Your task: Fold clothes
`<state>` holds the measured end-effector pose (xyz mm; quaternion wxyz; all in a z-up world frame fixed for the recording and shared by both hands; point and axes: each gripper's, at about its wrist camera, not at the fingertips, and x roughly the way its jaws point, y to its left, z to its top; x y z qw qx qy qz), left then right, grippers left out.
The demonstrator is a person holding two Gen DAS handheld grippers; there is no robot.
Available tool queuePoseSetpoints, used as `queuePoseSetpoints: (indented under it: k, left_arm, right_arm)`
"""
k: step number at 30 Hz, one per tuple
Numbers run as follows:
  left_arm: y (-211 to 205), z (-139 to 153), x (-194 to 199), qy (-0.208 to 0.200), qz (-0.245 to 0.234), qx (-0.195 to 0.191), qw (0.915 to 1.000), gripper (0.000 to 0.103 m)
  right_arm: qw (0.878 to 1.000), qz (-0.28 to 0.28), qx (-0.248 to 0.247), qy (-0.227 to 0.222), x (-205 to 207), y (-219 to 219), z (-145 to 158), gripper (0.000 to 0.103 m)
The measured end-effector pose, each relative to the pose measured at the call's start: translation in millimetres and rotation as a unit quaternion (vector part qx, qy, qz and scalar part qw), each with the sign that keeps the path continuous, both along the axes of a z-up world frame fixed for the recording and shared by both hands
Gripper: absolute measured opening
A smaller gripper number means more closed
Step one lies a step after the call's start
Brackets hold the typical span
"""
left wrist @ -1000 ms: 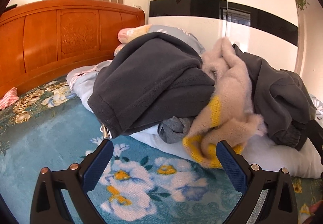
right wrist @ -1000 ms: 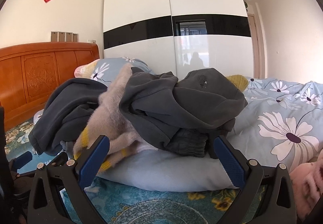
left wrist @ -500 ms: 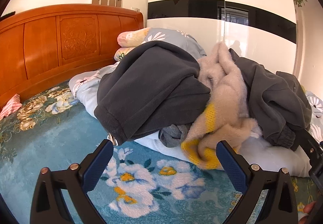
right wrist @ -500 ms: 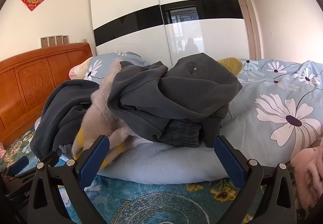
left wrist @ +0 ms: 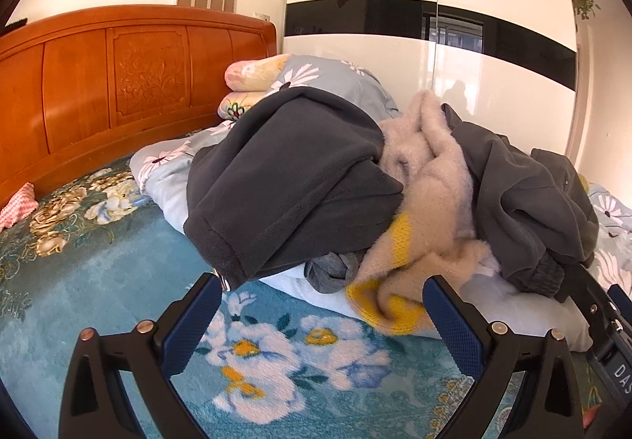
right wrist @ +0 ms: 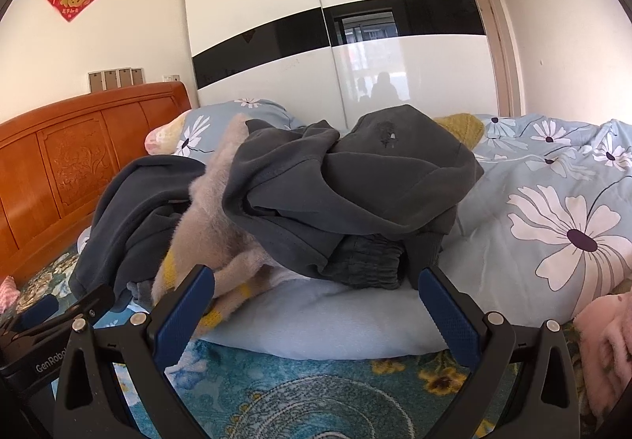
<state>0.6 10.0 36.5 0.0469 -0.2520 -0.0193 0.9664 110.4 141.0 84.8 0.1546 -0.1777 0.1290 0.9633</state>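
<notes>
Found the clothes not yet folded, all in one loose pile on a pale pillow (right wrist: pixel 335 320), which lay on the teal blanket (left wrist: pixel 118 281) of the bed. Met three pieces in the pile: a dark fleece (left wrist: pixel 292 178) on the headboard (left wrist: pixel 98 83) side, a beige sweater (left wrist: pixel 430 202) in the middle, and a grey hoodie (right wrist: pixel 375 186) on the side of the flowered duvet (right wrist: pixel 553 210). Held the left gripper (left wrist: pixel 320 285) wide, with nothing between its fingers, low over the blanket and just in front of the pile. Held the right gripper (right wrist: pixel 316 277) wide and empty in the same way, beside the left one. Saw the pile straight ahead of both, with its long axis running across the views, from the headboard side to the duvet side, so not along the fingers. Noted the hem of the fleece hanging down close to one left fingertip, and the yellow edge of the sweater close to the other. Noted the ribbed cuff of the hoodie just beyond the right fingers, a little above them. Judged the left gripper nearer to the fleece and the sweater, and the right one nearer to the hoodie. Judged also that the next move probably called for a short reach forward and slightly up to take one piece by its edge and pull it free. Could not tell how much the pieces were tangled underneath.
</notes>
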Motion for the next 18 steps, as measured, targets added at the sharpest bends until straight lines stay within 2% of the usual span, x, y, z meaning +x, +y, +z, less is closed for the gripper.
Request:
queuePoseSetpoints:
  k: [4,8,11,13,18]
  left_arm:
    - [3,1,3,0.007,0.006,-0.019,0.9998,0.103]
    - [0,0,3,-0.008,0.002,0.005,1.0,0.103]
    - [-5,1,1,-0.015,0.0,0.042,0.999,0.103]
    - [-6,2,-2,-0.022,0.004,0.045,0.9987,0.103]
    - [2,8,-6,-0.025,-0.006,0.026,0.9993,0.103]
  right_arm:
    - [1.0,0.001,-0.005,0.004,3,1,1,0.103]
    - [1.0,0.004,-0.011,0.01,11,2,3,0.103]
    - [1.0,0.007,-0.01,0.006,5,4,4,0.103]
    - [1.0,0.01,-0.01,0.005,5,4,5,0.103]
    - [1.0,0.018,-0.013,0.003,4,6,3,0.103]
